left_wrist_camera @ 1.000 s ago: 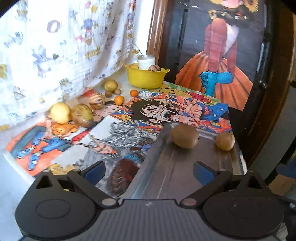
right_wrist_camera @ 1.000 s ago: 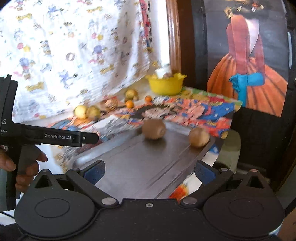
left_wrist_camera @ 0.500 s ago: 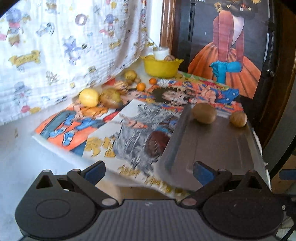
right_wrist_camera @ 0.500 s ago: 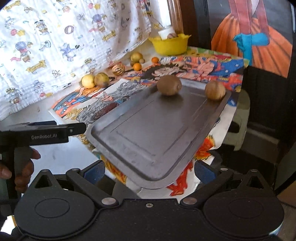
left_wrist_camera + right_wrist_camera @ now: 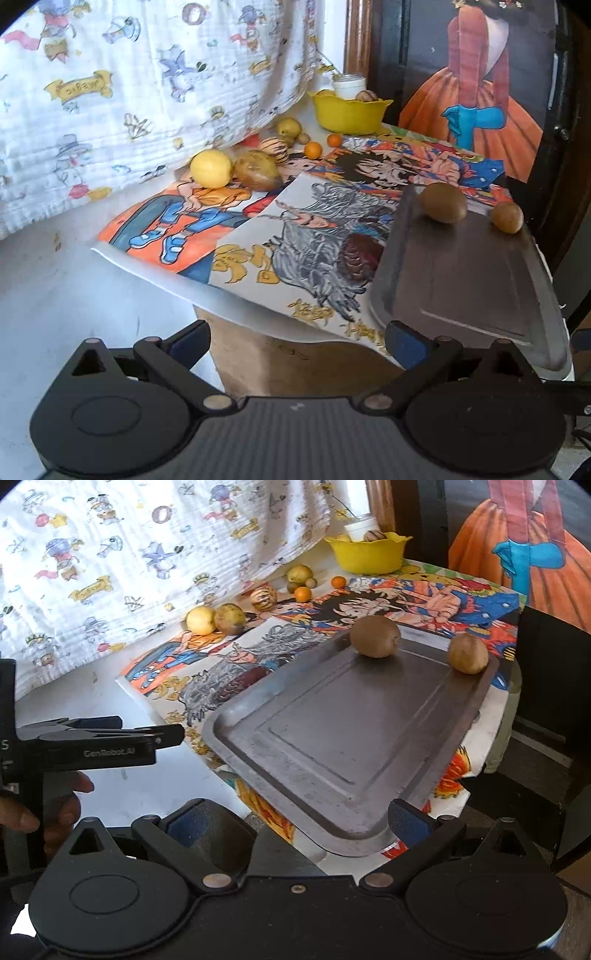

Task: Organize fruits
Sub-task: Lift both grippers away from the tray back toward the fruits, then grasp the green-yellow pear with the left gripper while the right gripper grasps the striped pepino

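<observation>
A grey metal tray point(image 5: 354, 746) lies on the cartoon-print table cover, and shows in the left wrist view too point(image 5: 469, 280). Two brown kiwis sit at its far end: a larger one point(image 5: 375, 636) point(image 5: 444, 202) and a smaller one point(image 5: 468, 653) point(image 5: 506, 217). Along the cloth lie a yellow lemon point(image 5: 200, 620) point(image 5: 211, 169), a brownish fruit point(image 5: 229, 619) point(image 5: 257, 170), a striped fruit point(image 5: 263, 597), small oranges point(image 5: 303, 593) and another yellow fruit point(image 5: 299, 573). My left gripper point(image 5: 297, 341) is open and empty before the table's near edge. My right gripper point(image 5: 295, 821) is open and empty above the tray's near end.
A yellow bowl point(image 5: 369, 554) point(image 5: 349, 114) with a white cup and a fruit stands at the back. A white printed cloth point(image 5: 129, 554) hangs at the left. A dark painted panel point(image 5: 476, 85) stands behind. The left gripper's body point(image 5: 88, 742) shows at the right wrist view's left.
Both grippers have pulled back and risen from the tray, so more of the tray and table edge shows. Both stay open. The fruits have not moved.
</observation>
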